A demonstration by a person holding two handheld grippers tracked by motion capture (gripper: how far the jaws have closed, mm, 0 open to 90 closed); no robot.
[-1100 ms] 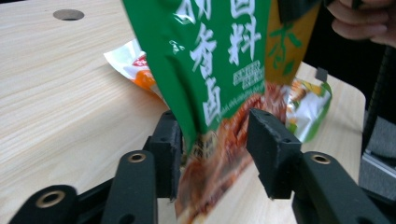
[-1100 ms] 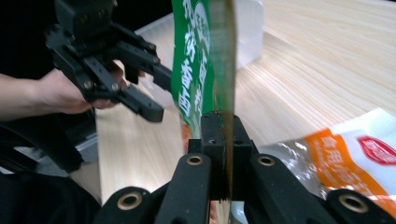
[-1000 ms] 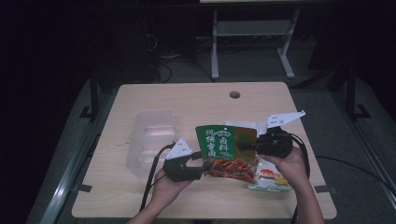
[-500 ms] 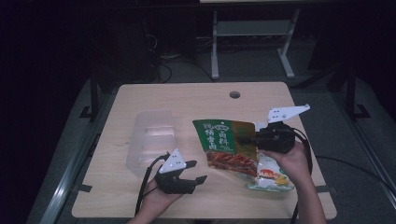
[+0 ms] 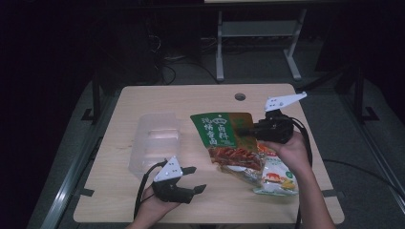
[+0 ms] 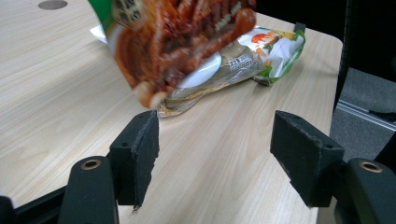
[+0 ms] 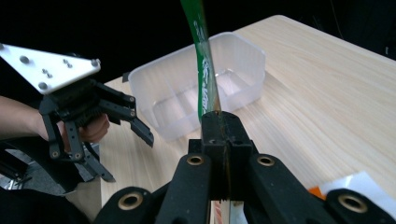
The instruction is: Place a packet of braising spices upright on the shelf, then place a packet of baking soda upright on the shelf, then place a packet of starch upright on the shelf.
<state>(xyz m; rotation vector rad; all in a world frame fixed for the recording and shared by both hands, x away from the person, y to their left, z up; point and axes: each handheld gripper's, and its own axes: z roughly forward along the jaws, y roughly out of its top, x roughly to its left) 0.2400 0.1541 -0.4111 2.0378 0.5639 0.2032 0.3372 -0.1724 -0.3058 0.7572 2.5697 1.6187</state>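
Pinching the green packet (image 5: 223, 131) edge-up, right gripper (image 5: 248, 130) fingers shut; left gripper (image 5: 195, 179) fingers just opening, empty.

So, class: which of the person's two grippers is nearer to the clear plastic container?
Left. The left gripper hangs open just in front of the clear plastic container, apart from it. The right gripper is farther off across the table, shut on the green snack bag.

Green-and-red printed packet (image 5: 229, 138), clear tub (image 5: 155, 140)

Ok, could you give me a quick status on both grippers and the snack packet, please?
Right gripper shut on green packet, lifted off table. Left gripper open, jaws just widening, nothing between. Clear tub unobstructed.
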